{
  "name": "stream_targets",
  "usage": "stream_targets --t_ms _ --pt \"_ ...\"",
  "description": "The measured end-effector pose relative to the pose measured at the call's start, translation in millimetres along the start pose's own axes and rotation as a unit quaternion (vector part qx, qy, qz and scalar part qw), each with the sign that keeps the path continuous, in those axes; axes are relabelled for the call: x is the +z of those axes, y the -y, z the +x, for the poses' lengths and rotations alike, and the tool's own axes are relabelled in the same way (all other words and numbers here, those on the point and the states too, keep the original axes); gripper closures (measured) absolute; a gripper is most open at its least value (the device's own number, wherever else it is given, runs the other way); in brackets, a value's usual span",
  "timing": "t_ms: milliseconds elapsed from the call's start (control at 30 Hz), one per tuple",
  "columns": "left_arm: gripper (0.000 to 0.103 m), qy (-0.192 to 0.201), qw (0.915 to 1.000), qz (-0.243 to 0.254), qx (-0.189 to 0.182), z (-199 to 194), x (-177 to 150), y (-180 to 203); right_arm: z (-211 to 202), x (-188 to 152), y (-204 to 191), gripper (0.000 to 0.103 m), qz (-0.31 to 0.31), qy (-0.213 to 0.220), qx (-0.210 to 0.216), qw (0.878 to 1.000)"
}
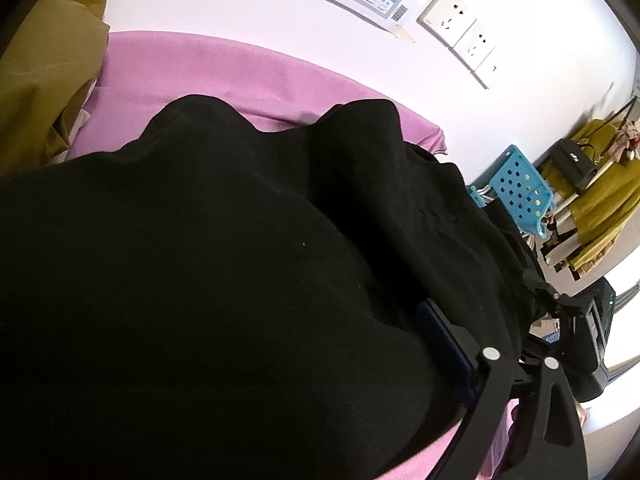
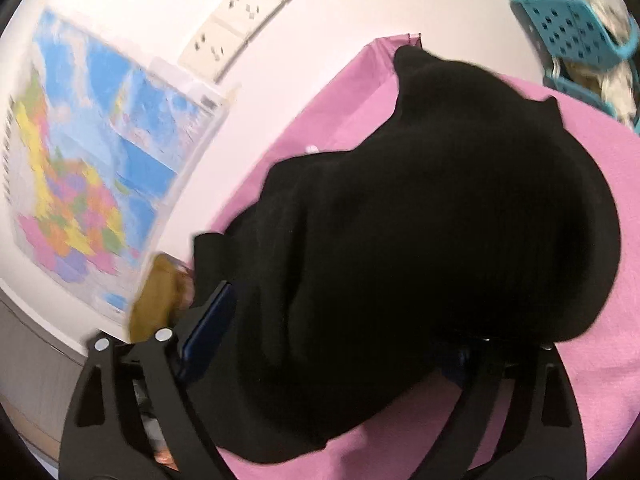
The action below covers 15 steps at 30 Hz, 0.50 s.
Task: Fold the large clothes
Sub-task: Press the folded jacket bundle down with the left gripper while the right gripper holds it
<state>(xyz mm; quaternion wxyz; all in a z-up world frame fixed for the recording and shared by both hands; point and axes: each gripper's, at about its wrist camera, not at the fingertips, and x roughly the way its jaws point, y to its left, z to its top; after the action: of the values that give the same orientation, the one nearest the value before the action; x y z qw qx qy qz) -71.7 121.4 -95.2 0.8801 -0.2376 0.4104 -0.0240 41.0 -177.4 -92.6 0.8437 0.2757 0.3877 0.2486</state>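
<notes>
1. Carrying a fold across seems to be the step in hand: the black garment (image 1: 224,264) is bunched and draped over both claws above the pink cloth (image 1: 192,68) that covers the work surface, and much of it looks raised off that surface.
2. The left gripper (image 1: 360,368) has black fabric piled across its gap; only its right finger (image 1: 448,344) shows, so I cannot tell how its jaws stand.
3. The right gripper (image 2: 340,360) looks narrowed onto a thick wad of the same garment, which spills over both fingers; the grip itself is hidden, so this is a judgement.
4. The garment's far edge (image 2: 420,64) lies near the pink cloth's corner, by the wall.
5. The next move likely calls for both claws travelling together, laying the held edge flat onto the rest, corners matched, before letting go.
</notes>
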Motion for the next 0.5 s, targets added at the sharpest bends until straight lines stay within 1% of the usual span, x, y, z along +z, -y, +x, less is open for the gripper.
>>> stream_targets --t_ms 33,67,100,133,167,200,233,267,300,367,433,500 --pt "0.01 0.0 1.0 0.002 0.004 1 1 1 8 0 -6 0.017 -0.023 -0.011 -0.022 0.999" --pt "0.01 0.0 0.9999 0.005 0.01 2 1 2 12 0 -8 0.025 -0.033 -0.013 -0.035 0.999" --pt "0.01 0.001 0.9999 0.007 0.016 3 2 4 13 1 -6 0.036 -0.032 -0.011 -0.034 0.999" --pt "0.012 0.003 0.9998 0.009 0.02 3 2 4 14 2 -2 0.044 -0.026 -0.014 -0.032 0.999" --pt "0.014 0.006 0.9996 0.01 0.027 3 3 4 13 3 2 0.053 -0.016 -0.018 -0.022 0.999" --pt "0.019 0.008 0.9993 0.011 0.033 2 3 3 12 4 6 0.054 -0.009 -0.02 -0.008 1.0" --pt "0.024 0.011 0.999 0.014 0.041 2 3 3 11 3 6 0.054 -0.01 -0.022 -0.002 1.0" --pt "0.026 0.013 0.9985 0.016 0.05 3 4 3 11 3 7 0.054 -0.013 -0.025 0.002 1.0" --pt "0.029 0.013 0.9983 0.018 0.054 3 5 3 11 4 7 0.051 -0.013 -0.026 0.009 1.0" --pt "0.029 0.013 0.9977 0.022 0.062 5 6 6 11 6 6 0.046 -0.016 -0.029 0.015 0.999" --pt "0.028 0.009 0.9979 0.019 0.061 6 7 6 12 6 5 0.045 -0.018 -0.03 0.012 0.999" --pt "0.019 0.006 0.9985 0.012 0.053 7 9 5 16 6 0 0.045 -0.028 -0.029 -0.002 0.999"
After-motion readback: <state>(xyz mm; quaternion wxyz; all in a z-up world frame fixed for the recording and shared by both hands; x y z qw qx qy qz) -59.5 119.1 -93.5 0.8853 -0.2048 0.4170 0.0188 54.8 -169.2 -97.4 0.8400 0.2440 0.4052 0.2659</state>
